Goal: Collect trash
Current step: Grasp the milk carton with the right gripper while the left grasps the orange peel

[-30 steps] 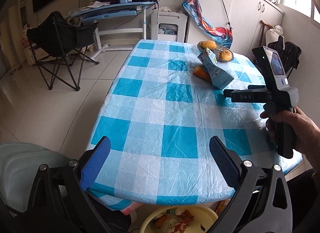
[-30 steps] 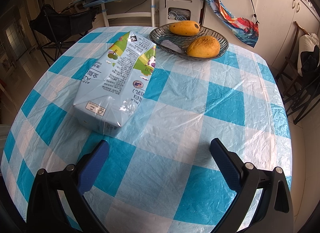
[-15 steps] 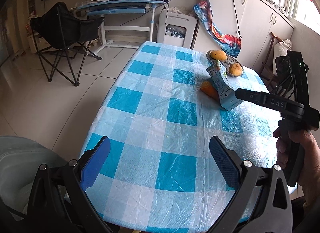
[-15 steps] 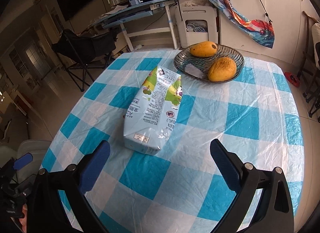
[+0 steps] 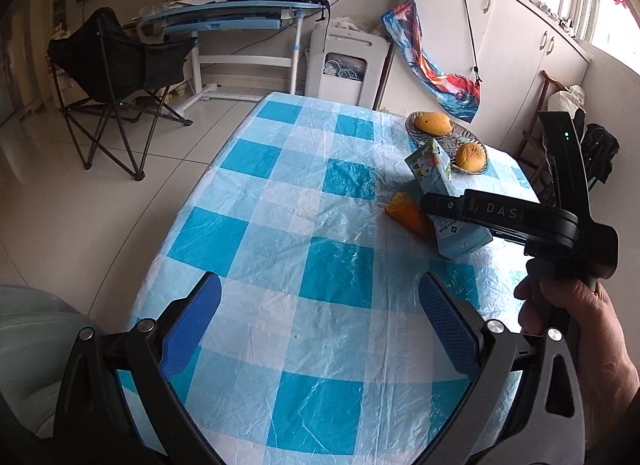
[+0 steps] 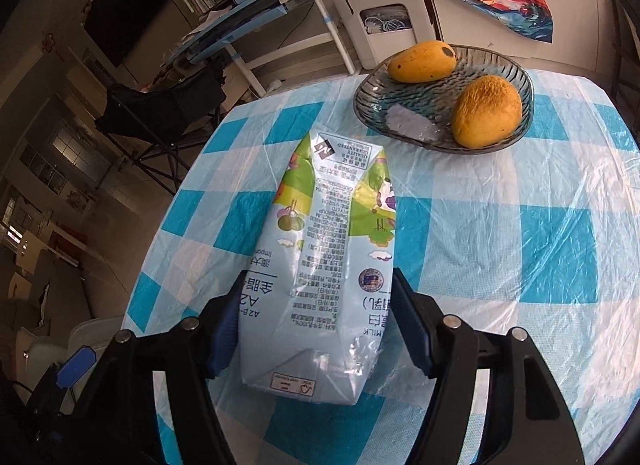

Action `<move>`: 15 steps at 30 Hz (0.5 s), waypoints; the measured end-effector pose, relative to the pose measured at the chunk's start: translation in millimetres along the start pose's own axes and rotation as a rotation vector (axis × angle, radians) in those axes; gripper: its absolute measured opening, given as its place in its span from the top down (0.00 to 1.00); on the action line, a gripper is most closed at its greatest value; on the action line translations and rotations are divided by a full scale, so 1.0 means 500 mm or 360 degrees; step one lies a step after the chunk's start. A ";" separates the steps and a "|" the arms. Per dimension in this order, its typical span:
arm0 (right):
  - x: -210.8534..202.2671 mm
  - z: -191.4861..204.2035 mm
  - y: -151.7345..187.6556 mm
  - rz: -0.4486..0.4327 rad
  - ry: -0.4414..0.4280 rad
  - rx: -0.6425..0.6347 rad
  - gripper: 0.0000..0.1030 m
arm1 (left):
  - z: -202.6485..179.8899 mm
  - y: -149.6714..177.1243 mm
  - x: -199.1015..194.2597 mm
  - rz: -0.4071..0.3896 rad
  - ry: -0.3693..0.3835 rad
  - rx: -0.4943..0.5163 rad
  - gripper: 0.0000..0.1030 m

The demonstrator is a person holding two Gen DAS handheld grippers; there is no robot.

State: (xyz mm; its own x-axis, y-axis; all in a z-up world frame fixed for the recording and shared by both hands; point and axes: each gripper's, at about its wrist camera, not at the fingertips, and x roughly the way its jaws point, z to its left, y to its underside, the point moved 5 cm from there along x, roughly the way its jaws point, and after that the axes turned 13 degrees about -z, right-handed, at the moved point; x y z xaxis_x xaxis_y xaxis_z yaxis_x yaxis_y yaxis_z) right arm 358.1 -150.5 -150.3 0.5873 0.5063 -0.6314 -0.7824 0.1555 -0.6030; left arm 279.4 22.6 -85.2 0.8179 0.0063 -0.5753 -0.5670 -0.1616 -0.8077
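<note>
While the checked surface (image 6: 500, 249) carries a glass dish (image 6: 516, 65) of mangoes, the milk carton (image 6: 320, 265) lies flat beside it. Having just been closing, the right claw (image 6: 316, 325) clamps the carton's base; the left claw (image 5: 320, 329) hangs released, empty.

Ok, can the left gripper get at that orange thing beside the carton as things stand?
Probably yes: the left gripper is open and empty, with bare tablecloth ahead. The orange piece lies exposed beside the milk carton, though the right gripper works close by.

Both wrist views downward, sharing table (image 5: 280, 225)
</note>
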 end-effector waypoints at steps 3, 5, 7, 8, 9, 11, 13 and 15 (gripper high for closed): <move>-0.022 -0.017 0.002 0.0011 0.0015 -0.0023 0.40 | -0.022 -0.009 0.028 0.0003 0.0012 -0.0020 0.07; -0.043 -0.025 0.002 0.0005 0.0030 -0.0045 0.40 | -0.040 -0.014 0.047 0.0007 0.0016 -0.0030 0.07; -0.064 -0.033 0.000 -0.0003 0.0059 -0.0079 0.40 | -0.059 -0.023 0.069 0.0007 0.0017 -0.0035 0.07; -0.070 -0.037 -0.001 -0.0001 0.0071 -0.0093 0.40 | -0.070 -0.027 0.080 0.0007 0.0017 -0.0032 0.07; -0.076 -0.041 0.001 0.0002 0.0081 -0.0105 0.40 | -0.080 -0.031 0.091 0.0009 0.0018 -0.0023 0.07; -0.078 -0.048 0.006 0.0026 0.0104 -0.0129 0.40 | -0.097 -0.033 0.113 0.0013 0.0011 -0.0007 0.07; -0.074 -0.056 0.013 0.0054 0.0127 -0.0144 0.40 | -0.108 -0.033 0.135 0.0032 0.0000 -0.0009 0.07; -0.068 -0.063 0.018 0.0085 0.0145 -0.0156 0.40 | -0.115 -0.030 0.157 0.0058 -0.0019 -0.0020 0.07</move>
State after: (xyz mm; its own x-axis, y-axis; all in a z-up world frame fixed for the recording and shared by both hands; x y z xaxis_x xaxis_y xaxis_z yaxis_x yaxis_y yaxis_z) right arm 337.8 -192.7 -149.6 0.5651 0.4319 -0.7030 -0.7918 0.0444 -0.6092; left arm 357.5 -31.5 -111.0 0.7954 0.0121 -0.6060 -0.5950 -0.1745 -0.7845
